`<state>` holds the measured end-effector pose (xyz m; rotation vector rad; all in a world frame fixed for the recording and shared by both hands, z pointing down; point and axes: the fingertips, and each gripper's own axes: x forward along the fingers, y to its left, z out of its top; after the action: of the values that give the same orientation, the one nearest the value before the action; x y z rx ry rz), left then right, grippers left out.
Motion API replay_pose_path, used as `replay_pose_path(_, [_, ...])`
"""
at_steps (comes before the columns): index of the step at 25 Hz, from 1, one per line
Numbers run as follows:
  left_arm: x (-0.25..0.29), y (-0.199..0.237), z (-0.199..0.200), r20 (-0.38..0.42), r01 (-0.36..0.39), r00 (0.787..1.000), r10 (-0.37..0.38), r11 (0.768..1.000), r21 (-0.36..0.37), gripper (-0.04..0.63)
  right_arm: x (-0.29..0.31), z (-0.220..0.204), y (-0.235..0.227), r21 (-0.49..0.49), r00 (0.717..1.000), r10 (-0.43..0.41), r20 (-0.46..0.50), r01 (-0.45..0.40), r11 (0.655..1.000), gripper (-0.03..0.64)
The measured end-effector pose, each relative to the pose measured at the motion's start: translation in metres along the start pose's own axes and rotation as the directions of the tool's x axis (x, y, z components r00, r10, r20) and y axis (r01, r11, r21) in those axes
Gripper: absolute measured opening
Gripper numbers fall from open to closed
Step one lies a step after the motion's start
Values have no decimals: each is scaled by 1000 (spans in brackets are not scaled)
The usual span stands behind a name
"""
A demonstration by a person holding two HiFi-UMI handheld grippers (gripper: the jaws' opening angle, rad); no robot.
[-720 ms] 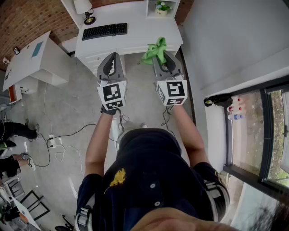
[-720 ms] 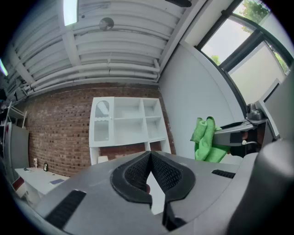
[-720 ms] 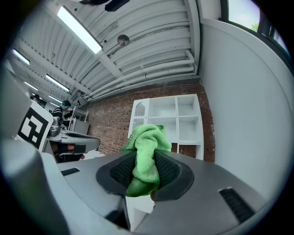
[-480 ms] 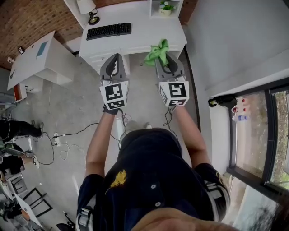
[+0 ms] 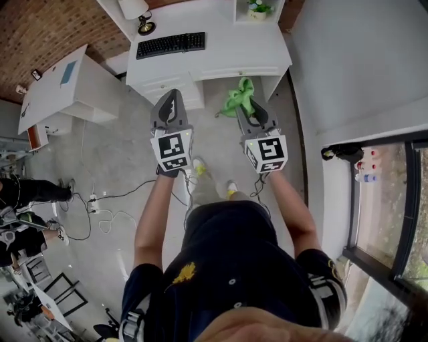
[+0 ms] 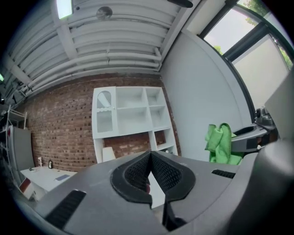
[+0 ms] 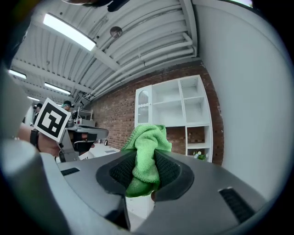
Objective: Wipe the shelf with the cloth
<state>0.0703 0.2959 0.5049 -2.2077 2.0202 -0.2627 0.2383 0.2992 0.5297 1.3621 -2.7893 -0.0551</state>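
Green microfibre cloth clenched in right tongs; left tongs closed, empty. Far white cubby shelf and white tabletop now nearer: approach under way, wiping not begun.

White desk, black keyboard and lamp on it, cables on floor

My left gripper has its fingers closed tip to tip, with nothing caught between them. Past them a white shelf of open compartments stands against a brick wall. Off to my right, the green cloth hangs bunched at the tip of my right gripper.
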Motion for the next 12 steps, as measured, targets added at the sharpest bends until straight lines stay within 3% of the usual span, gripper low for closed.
replay_pose_path(6, [51, 41, -32, -46, 1, 999, -2, 1000, -26, 10, 60, -2, -11, 28, 1000, -31, 0, 31, 999, 97])
replay_pose_path(12, [111, 96, -19, 0, 25, 1000, -25, 998, -49, 11, 141, 27, -15, -22, 998, -64, 18, 64, 998, 97])
